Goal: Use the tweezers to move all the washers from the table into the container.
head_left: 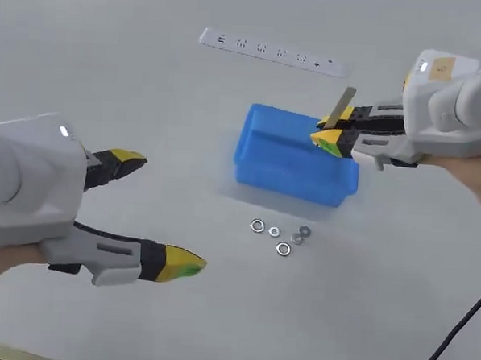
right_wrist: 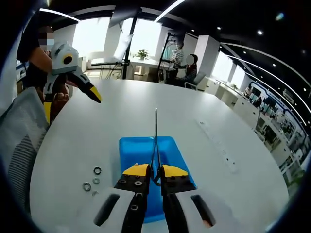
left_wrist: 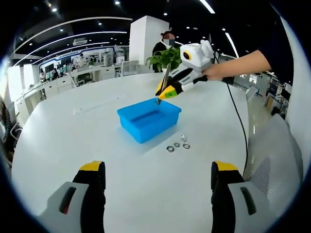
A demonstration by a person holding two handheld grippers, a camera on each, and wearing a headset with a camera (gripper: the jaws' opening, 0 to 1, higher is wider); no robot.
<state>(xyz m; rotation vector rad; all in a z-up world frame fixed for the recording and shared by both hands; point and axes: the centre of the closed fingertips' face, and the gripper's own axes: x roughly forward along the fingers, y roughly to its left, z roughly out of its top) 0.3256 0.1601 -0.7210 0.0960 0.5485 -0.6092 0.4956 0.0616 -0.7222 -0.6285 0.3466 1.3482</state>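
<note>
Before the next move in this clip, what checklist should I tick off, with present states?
1. Tweezers clamped in the right gripper: ok.
2. Tweezers above the container: ok.
3. All washers in the container: not ok; a cluster lies outside, beside it.
4. One of the washers held at the tweezers' tips: cannot tell.
5. Left gripper open, apart from the washers: ok.
</note>
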